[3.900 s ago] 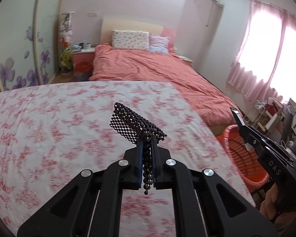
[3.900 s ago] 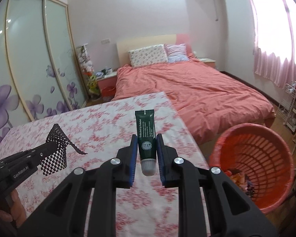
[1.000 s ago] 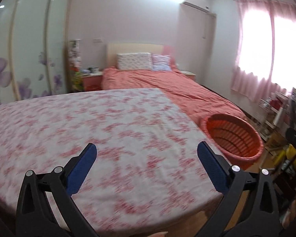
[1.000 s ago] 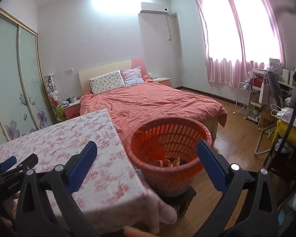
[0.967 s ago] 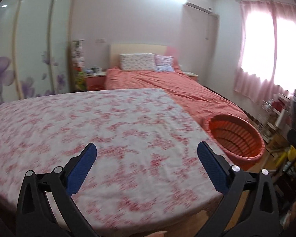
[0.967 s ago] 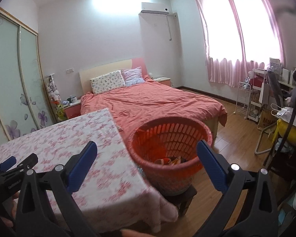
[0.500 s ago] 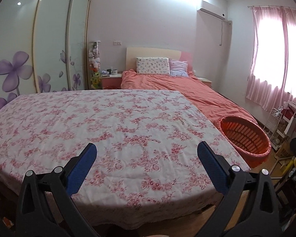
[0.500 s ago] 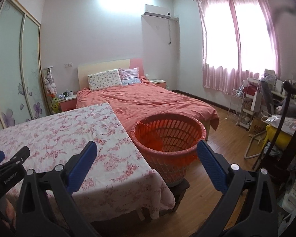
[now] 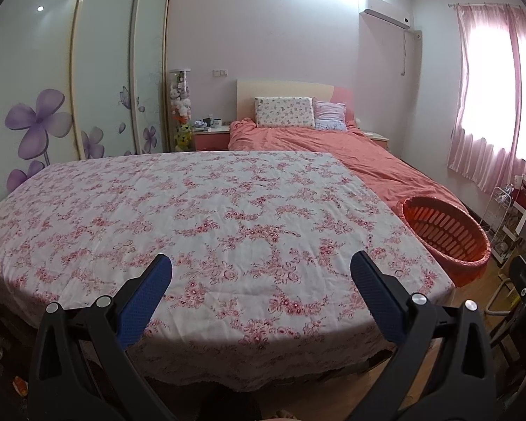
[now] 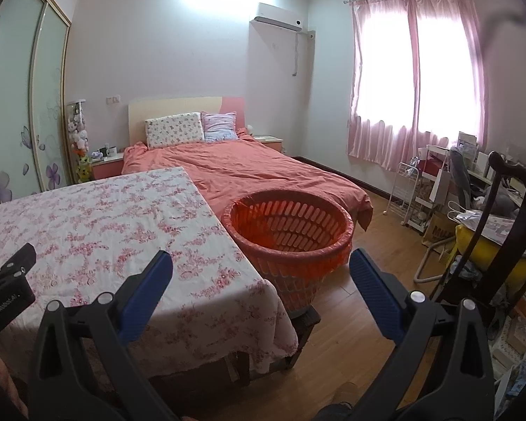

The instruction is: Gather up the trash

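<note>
Orange basket (image 10: 291, 231) on floor just beside table's (image 9: 207, 210) right edge, btwn table and bed (image 10: 249, 172); contents hidden by rim from both views; left gripper (image 9: 261, 273) fingers spread wide, holding nothing, over near edge of floral cloth; right gripper (image 10: 259, 270) fingers likewise wide apart, empty, aimed twd basket; wardrobe (image 9: 70, 80) w/ purple flowers at far left; pink curtains (image 10: 417, 80) at window.

I see a matt floral pink-and-white cotton tablecloth (image 9: 228, 210), a glossy orange slotted plastic basket (image 10: 291, 231), a polished wooden plank floor (image 10: 378, 245) and my grippers' textured blue rubber pads (image 10: 147, 291)
</note>
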Tool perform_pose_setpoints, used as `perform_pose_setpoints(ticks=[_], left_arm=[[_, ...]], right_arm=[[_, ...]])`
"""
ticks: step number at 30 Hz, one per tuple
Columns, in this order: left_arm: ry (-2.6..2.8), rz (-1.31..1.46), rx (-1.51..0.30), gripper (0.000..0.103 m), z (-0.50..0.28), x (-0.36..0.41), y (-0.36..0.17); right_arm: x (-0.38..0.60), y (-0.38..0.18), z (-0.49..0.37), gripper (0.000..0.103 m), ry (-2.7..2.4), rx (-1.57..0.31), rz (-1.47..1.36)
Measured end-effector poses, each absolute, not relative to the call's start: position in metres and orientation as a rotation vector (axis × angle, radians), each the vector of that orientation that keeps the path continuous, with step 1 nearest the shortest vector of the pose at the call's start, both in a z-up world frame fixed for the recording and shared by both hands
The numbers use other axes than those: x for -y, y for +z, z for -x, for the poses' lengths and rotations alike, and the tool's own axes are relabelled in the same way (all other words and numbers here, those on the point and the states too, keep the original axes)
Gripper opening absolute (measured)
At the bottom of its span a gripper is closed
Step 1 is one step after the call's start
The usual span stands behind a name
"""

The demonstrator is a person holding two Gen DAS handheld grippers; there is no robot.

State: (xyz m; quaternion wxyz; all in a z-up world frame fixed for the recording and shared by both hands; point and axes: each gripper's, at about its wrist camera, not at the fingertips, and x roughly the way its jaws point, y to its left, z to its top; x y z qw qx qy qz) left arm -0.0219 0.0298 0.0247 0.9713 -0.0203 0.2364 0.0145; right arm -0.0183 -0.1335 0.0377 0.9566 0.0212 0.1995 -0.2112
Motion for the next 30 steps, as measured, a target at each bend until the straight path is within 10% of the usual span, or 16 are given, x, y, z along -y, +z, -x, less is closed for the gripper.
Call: perform_pose_setpoints(ticks=[30], left_arm=[[0.053,0.036,-0.541,0.100,0.027,-0.028,0.014]], right_arm=[[0.138,0.020,0.018,0.098,-0.474,-0.473,-0.049]])
